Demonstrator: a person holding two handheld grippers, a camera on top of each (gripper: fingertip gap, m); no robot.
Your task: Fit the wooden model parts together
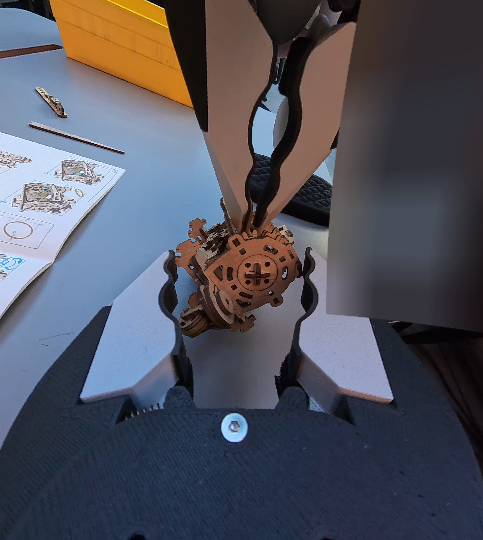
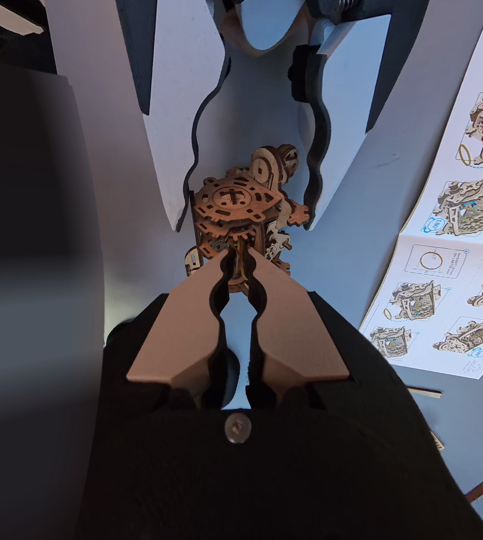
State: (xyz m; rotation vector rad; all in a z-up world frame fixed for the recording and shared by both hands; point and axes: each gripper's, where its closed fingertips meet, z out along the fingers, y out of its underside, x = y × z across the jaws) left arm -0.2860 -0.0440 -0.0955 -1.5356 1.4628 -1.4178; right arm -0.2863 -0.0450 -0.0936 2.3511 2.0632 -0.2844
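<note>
The wooden model (image 1: 252, 271), a small laser-cut block with gears and a cross-marked round plate, is tilted between the fingers of my left gripper (image 1: 240, 252). Both pads touch its sides. From the right wrist view the model (image 2: 231, 201) sits between the same left gripper (image 2: 243, 227), which reaches in from the top. My right gripper (image 2: 238, 252) is nearly closed, pinching a thin yellowish band (image 2: 243, 264) inside the model's side. In the left wrist view the right gripper (image 1: 252, 224) comes down onto the model's top edge.
An open instruction booklet (image 1: 30, 204) lies on the grey table (image 1: 147, 175) to the left, and also shows in the right wrist view (image 2: 453, 233). A thin wooden strip (image 1: 76, 138), a small wooden part (image 1: 52, 102) and a yellow box (image 1: 117, 43) lie beyond. The grippers are tip to tip, or close to it.
</note>
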